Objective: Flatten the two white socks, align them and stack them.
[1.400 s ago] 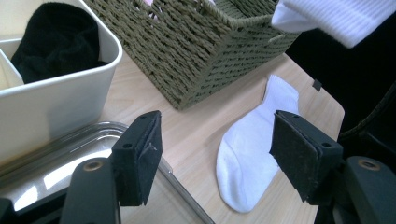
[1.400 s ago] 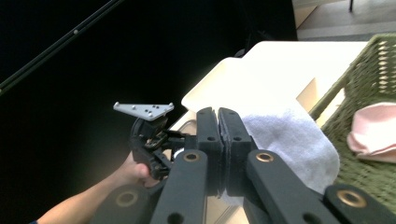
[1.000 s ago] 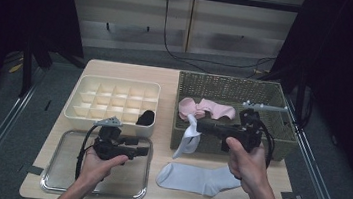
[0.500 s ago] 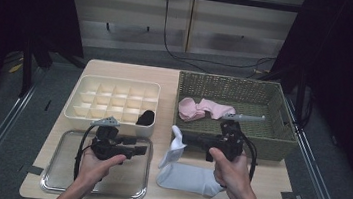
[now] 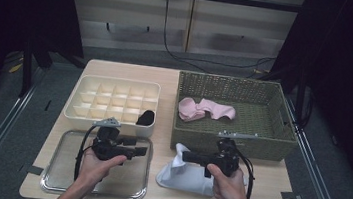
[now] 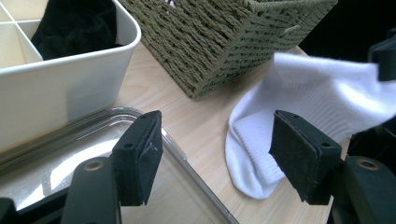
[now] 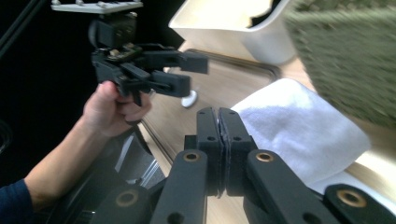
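My right gripper is shut on the raised corner of a white sock, low over the table in front of the wicker basket. The rest of the sock drapes onto white cloth lying flat there, seemingly a second sock. In the right gripper view the jaws are pressed together, with the white sock spreading to their right. My left gripper hangs open over the metal tray. In the left gripper view its jaws stand wide apart with nothing between them, and the white sock lies beyond.
A cream divided organizer stands behind the tray, with a black sock in its front right cell. A pink sock lies in the basket. The basket's front wall is close behind the right gripper.
My right gripper has come down and forward from the basket's front edge to just above the table, bringing the white sock with it. The left gripper has stayed put.
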Demonstrator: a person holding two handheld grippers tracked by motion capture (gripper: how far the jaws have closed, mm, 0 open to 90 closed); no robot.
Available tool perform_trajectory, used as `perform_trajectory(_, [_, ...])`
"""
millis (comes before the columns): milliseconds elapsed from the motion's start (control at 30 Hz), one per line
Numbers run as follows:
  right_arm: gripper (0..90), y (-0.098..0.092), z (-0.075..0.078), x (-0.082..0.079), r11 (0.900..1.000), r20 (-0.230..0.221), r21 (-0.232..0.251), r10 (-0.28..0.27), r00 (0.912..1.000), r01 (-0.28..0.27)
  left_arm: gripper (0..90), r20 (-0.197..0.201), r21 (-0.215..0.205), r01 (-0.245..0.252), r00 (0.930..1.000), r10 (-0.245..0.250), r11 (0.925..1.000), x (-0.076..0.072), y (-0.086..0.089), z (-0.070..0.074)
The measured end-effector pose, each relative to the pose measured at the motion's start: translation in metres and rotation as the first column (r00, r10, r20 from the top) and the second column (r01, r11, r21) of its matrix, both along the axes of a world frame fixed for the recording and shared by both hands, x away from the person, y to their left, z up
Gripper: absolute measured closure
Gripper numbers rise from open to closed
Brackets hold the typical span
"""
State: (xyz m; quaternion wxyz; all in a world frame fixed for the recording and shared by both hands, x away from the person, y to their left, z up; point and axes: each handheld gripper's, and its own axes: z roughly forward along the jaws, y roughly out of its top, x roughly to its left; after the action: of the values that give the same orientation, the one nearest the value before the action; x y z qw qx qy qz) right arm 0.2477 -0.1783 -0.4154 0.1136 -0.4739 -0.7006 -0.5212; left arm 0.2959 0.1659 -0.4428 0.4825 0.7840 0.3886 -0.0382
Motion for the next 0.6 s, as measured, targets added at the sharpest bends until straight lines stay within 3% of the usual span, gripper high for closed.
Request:
perform_trajectory(200, [88.4, -0.017, -0.016, -0.007, 0.999, -0.033, -0.024, -0.038, 0.9987, 0.037, 34.3, 0.002, -0.002, -0.002, 1.0000, 0.002, 1.0000, -0.001, -0.004, 0.000])
perform_trajectory(300, [88.2, -0.020, -0.025, -0.012, 0.997, -0.045, -0.073, -0.043, 0.9981, 0.039, 34.3, -0.002, 0.001, 0.007, 1.0000, -0.007, 1.0000, -0.002, -0.006, -0.001])
perform_trajectory(467, [87.2, -0.026, -0.045, -0.020, 0.993, -0.077, -0.110, -0.056, 0.9955, 0.048, 35.1, -0.007, 0.011, 0.028, 0.9996, -0.028, 0.9996, -0.003, -0.009, -0.003])
perform_trajectory(600, [84.5, -0.031, -0.052, -0.024, 0.988, -0.100, -0.145, -0.068, 0.9927, 0.053, 38.8, -0.009, 0.002, 0.052, 0.9986, -0.052, 0.9987, -0.003, -0.013, -0.004])
